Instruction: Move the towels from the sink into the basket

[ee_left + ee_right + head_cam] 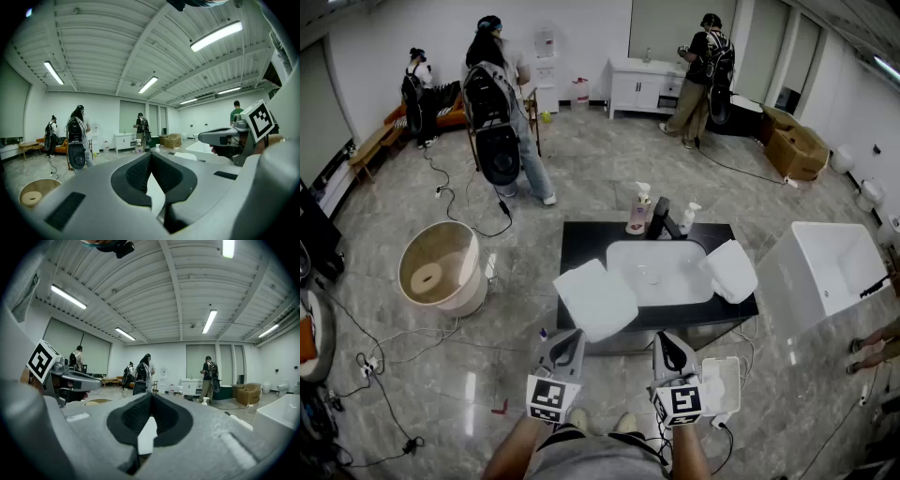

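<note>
Two folded white towels lie on the black counter (581, 239) around the white sink (656, 272). One towel (595, 298) rests at the sink's front left and overhangs the counter edge. The other towel (731, 270) lies at the sink's right. The basin itself looks empty. A round wooden basket (441, 267) stands on the floor left of the counter, also seen as the basket (33, 197) low in the left gripper view. My left gripper (567, 347) and right gripper (672, 352) hover side by side in front of the counter. Both are shut with nothing held.
Two soap bottles (639, 208) and a dark faucet (661, 217) stand behind the sink. A white tub (825, 267) sits to the right, and a white box (722, 382) lies on the floor near my right gripper. Cables (384, 347) run across the floor at left. Three people stand at the back.
</note>
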A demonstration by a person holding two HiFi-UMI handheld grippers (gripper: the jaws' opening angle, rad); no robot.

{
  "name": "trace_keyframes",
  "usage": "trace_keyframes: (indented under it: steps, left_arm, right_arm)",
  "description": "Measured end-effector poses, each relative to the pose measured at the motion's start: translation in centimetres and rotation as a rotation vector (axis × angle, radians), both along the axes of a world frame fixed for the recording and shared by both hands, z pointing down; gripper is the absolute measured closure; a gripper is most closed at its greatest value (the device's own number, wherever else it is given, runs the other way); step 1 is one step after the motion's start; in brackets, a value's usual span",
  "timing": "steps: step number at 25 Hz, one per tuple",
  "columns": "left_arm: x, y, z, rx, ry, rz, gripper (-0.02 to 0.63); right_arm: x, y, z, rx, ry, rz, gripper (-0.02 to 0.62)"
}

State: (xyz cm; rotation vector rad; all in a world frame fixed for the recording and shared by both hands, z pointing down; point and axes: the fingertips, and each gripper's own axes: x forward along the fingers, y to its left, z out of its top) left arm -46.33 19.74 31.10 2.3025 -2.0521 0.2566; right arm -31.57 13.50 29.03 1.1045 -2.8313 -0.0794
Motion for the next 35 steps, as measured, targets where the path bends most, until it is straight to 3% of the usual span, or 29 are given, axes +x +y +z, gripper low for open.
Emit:
trace_keyframes:
  steps: [35]
  left_arm:
    - [-2.9, 0.2, 1.2, 0.006, 0.008, 0.096, 0.598]
  right_arm:
    - [-3.2, 1.7, 1.6, -0.026, 0.044, 0.095, 0.595]
